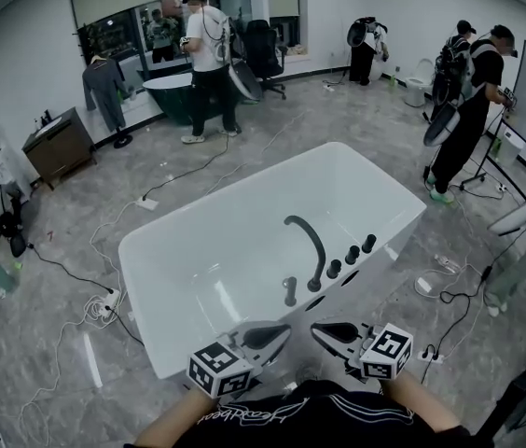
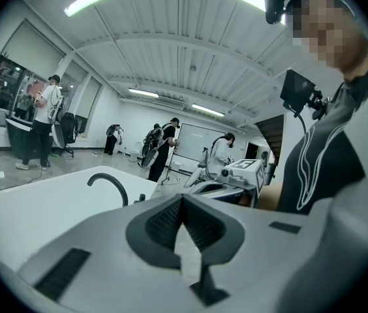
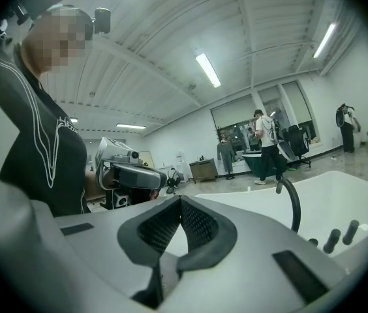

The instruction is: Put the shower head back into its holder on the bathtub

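The white bathtub [image 1: 198, 250] stands in front of me. On its near rim are a dark arched faucet [image 1: 311, 241], three dark knobs [image 1: 351, 255] and, to their left, a short dark shower head [image 1: 289, 290] standing upright at the rim. Both grippers hover below that rim, close to my chest, with their tips turned toward each other. My left gripper [image 1: 280, 332] is shut and holds nothing. My right gripper [image 1: 321, 329] is also shut and bare. Neither touches the shower head. The faucet [image 2: 109, 184] also shows in the left gripper view, and the faucet [image 3: 293, 204] and knobs [image 3: 333, 238] in the right gripper view.
Cables and a power strip [image 1: 106, 304] lie on the grey floor left of the tub. More cables [image 1: 449, 297] lie on its right. A second dark tub [image 1: 174, 96], a wooden cabinet [image 1: 58, 145] and several people stand farther back.
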Tool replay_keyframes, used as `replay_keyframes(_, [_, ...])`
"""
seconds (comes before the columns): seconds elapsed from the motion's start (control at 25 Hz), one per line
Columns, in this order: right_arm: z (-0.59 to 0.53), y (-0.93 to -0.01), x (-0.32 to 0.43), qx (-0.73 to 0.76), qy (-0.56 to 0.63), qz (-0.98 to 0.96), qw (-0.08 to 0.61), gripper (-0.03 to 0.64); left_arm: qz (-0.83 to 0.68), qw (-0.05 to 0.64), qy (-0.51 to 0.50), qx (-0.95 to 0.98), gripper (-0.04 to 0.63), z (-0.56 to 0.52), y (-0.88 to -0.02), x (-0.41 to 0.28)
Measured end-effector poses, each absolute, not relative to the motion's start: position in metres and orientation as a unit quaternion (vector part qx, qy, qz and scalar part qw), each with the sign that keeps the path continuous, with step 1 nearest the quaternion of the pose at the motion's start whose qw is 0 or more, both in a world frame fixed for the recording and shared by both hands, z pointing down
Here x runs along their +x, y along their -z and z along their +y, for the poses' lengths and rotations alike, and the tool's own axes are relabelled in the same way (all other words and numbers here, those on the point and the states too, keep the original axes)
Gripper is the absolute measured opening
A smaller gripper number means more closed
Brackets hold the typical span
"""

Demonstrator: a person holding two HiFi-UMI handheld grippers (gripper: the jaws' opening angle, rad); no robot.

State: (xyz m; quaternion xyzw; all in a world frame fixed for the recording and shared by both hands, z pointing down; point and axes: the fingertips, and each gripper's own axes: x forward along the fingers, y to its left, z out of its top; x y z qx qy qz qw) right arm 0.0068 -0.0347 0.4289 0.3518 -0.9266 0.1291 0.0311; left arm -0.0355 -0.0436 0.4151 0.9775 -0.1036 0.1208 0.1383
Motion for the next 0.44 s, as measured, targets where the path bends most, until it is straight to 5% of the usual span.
replay_keyframes(0.44, [-0.019,-0.422,0.005,0.345,-0.13,-0.929,0.012,0.014,-0.091,0.144,-0.114,0.979,0.003,-0.026,-0.411,-0.022])
